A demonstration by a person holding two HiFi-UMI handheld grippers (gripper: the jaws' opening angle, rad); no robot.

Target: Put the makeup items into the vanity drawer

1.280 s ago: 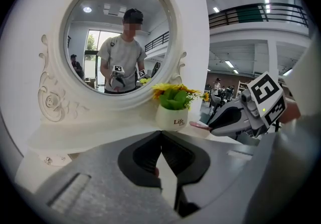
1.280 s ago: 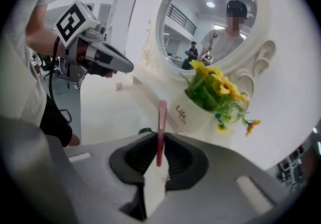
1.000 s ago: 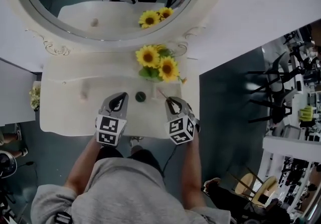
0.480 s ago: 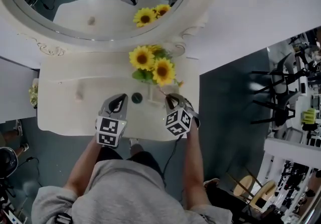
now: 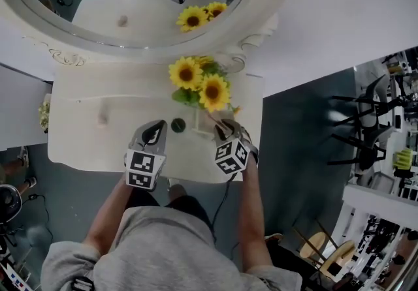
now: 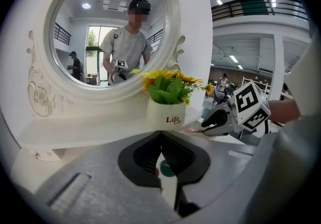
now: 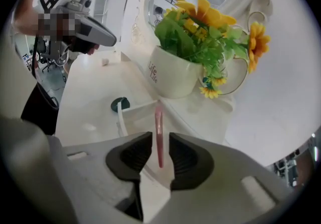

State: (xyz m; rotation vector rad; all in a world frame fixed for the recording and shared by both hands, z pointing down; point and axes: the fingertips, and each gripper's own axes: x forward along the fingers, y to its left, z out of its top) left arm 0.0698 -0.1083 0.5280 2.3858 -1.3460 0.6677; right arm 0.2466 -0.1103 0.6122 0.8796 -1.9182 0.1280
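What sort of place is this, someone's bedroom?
Probably not a home. It looks more like a large hall or lab with a staged dressing corner. The white vanity and mirror stand near cluttered equipment, with a balcony railing overhead.

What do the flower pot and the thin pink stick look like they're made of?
Flower pot: likely glazed ceramic, cream, smooth, soft sheen, printed lettering. Pink stick: probably plastic, slim, evenly coloured, slightly glossy; too small to be sure.
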